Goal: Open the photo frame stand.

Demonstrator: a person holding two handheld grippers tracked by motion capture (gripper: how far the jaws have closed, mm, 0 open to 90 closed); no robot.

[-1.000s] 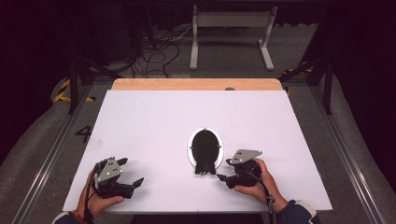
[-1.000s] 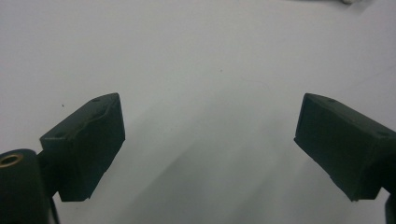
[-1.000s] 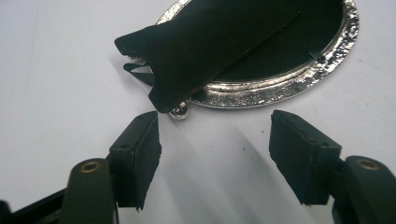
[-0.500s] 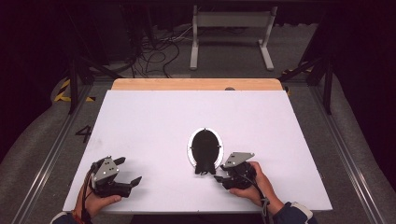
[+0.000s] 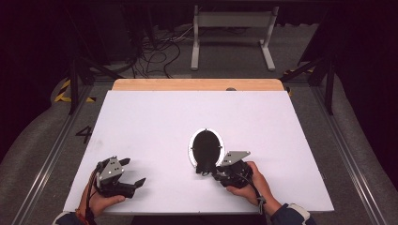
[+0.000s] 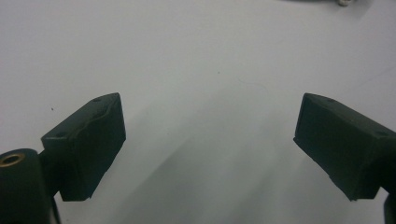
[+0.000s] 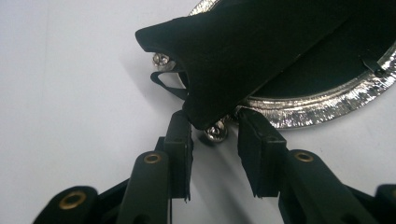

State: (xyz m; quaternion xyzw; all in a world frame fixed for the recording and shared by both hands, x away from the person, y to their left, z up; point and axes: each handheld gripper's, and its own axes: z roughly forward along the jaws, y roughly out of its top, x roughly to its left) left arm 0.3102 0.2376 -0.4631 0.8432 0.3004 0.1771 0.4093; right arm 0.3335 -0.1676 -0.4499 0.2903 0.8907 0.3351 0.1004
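Note:
An oval frame with a silver rim [image 5: 191,149] lies back-up on the white table [image 5: 155,117], a little right of centre. Its black prop leg [image 7: 243,51] points toward me, with the silver rim [image 7: 317,109] behind it and a small screw [image 7: 215,133] under its tip. My right gripper [image 5: 206,171] sits at the frame's near end. In the right gripper view my right gripper [image 7: 214,119] has the leg's tip between its jaws, which have just been closing; the left pad touches it and a sliver of gap shows at the right pad. My left gripper [image 5: 133,172] rests at the near left, open wide over bare table [image 6: 210,140].
A wooden strip [image 5: 197,84] runs along the table's far edge. Beyond it, on the floor, stand a white metal support [image 5: 232,21] and loose cables [image 5: 155,47]. Metal rails run along both sides of the table.
My right gripper has slid left and a little forward to the frame's near end, its jaws narrowing around the black leg's tip. The left gripper has stayed where it was.

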